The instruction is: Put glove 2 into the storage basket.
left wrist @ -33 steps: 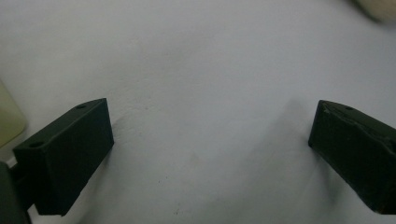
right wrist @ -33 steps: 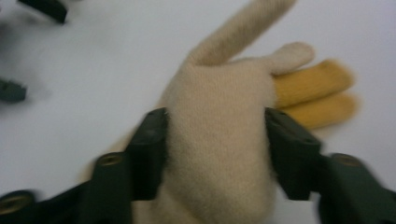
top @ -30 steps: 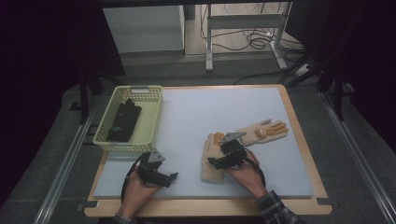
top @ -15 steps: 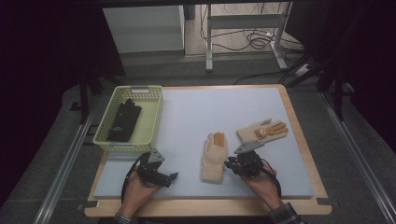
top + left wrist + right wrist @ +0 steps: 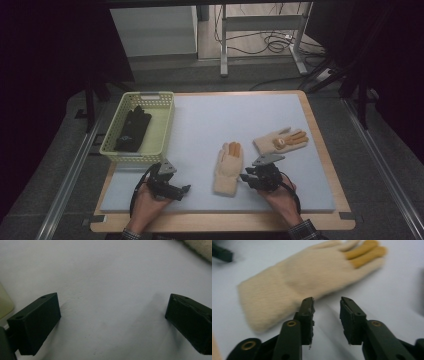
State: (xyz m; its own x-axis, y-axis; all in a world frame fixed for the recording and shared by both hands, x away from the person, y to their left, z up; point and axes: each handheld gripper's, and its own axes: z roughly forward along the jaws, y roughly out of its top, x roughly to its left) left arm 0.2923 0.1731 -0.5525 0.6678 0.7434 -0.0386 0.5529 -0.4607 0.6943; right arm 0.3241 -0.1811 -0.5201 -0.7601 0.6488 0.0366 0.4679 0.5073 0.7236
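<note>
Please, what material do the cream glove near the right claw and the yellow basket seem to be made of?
The cream glove looks like knitted wool or acrylic yarn: soft, fuzzy and matte, with ribbing at the cuff and orange-yellow fingers. The yellow basket seems to be moulded plastic, smooth and slightly glossy, with regular lattice openings in its walls. The exact fibre cannot be told.

The right gripper (image 5: 248, 178) has withdrawn from the near glove (image 5: 228, 167). 1 second ago it sat over this glove's cuff; it now rests on the mat just beside the glove's right edge, toward the table's near side. Its jaws have just been opening again after closing, and nothing lies between them; in the right gripper view (image 5: 326, 305) the jaw tips stand apart just short of the glove's edge (image 5: 294, 282). The glove now lies flat and uncovered.
</note>
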